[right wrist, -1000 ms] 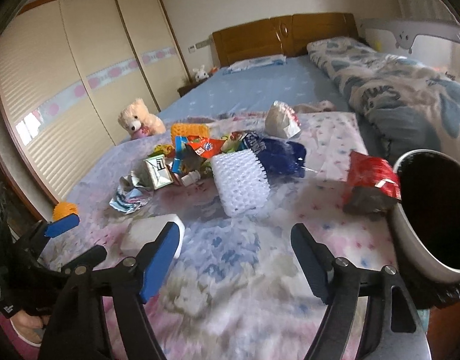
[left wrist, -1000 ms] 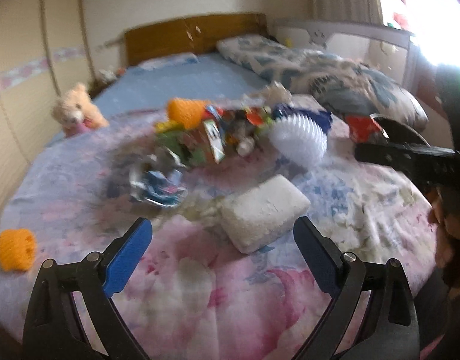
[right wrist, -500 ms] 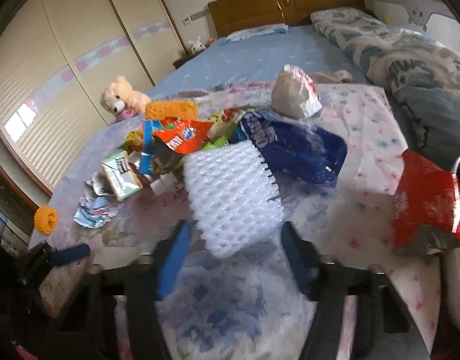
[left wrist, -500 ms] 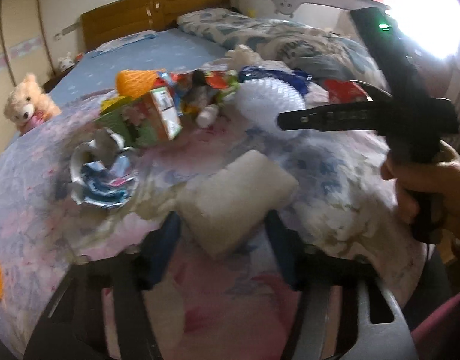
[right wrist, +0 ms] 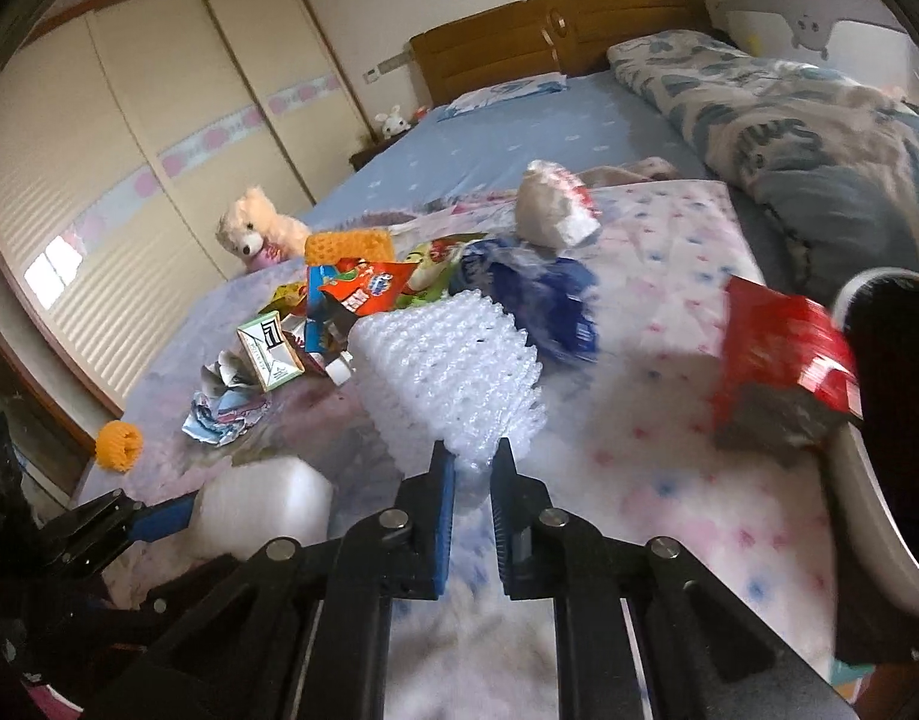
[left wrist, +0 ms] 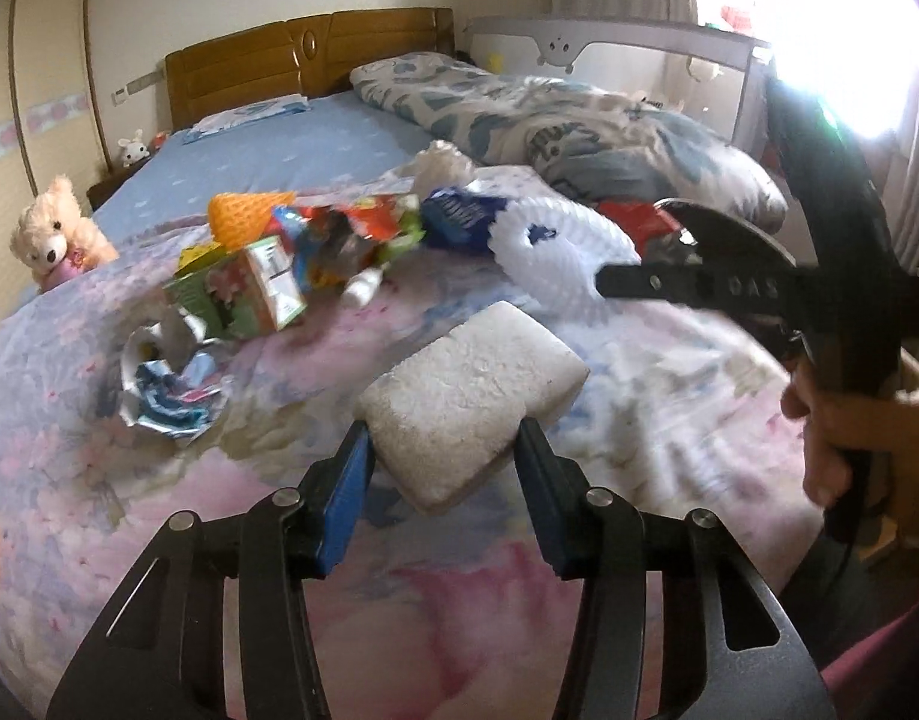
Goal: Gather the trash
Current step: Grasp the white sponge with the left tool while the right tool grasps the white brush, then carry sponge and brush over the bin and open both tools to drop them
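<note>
Trash lies on a flowered bedspread (left wrist: 459, 618). My left gripper (left wrist: 444, 450) is shut on the near end of a white foam block (left wrist: 471, 396), also seen in the right wrist view (right wrist: 267, 504). My right gripper (right wrist: 472, 462) is shut on the near edge of a white foam net (right wrist: 447, 366), which shows in the left wrist view (left wrist: 555, 252). Behind lie a green carton (left wrist: 243, 294), crumpled foil wrapper (left wrist: 171, 390), orange and red snack wrappers (right wrist: 363, 288), a blue bag (right wrist: 543, 294) and a red bag (right wrist: 777, 348).
A white bin with a dark inside (right wrist: 891, 420) stands at the right edge of the bed. An orange foam net (right wrist: 119, 445) lies at the left. A teddy bear (left wrist: 51, 234), folded quilt (left wrist: 579, 126) and wooden headboard (left wrist: 309, 60) are farther back.
Both grippers moved forward and closed: the left onto the white foam block, the right onto the white foam net. Both were open a second ago.
</note>
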### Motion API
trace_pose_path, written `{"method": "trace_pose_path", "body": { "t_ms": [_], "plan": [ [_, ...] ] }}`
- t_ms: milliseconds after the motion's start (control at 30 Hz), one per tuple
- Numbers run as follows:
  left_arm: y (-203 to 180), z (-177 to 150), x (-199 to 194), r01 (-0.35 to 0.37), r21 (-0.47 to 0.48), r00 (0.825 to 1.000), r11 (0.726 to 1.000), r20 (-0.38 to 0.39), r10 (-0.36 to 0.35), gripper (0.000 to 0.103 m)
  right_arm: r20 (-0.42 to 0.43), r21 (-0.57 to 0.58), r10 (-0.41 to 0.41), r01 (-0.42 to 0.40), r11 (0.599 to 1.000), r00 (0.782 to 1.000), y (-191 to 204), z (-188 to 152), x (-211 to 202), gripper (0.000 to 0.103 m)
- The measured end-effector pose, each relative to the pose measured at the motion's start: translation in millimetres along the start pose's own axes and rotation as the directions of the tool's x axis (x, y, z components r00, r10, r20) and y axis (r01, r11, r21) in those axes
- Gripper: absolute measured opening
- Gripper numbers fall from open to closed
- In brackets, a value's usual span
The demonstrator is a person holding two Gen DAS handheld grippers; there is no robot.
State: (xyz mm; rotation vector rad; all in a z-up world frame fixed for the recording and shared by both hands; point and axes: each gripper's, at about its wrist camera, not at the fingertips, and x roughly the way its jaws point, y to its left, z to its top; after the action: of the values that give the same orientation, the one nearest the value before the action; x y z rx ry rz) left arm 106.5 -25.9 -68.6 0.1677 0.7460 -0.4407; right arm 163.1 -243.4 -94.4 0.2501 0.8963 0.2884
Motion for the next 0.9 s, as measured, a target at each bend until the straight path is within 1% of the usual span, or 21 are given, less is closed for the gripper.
{"method": "trace_pose_path", "body": {
  "t_ms": [267,567,900],
  "plan": [
    [-30.0,12.1,7.6,0.053,-0.014,0.999,0.999,-0.012,-0.053,0.047,0.033,0.068,-0.055,0.053,0.996,0.998,-34.6,-19.4,-47.7,0.011],
    [-65.7,28.3,19.5,0.069,-0.035,0.997,0.997,-0.036,-0.071,0.047,0.081,0.114,-0.120,0.110,0.987,0.989,-61.8,-34.2,-91.0,0.011],
    [-120.2,57.7,32.3,0.103,0.046,0.994,0.994,-0.033,-0.102,0.047,0.126,0.177,-0.207,0.183,0.967,0.970,-104.8,-33.9,-129.0,0.011]
  ]
}}
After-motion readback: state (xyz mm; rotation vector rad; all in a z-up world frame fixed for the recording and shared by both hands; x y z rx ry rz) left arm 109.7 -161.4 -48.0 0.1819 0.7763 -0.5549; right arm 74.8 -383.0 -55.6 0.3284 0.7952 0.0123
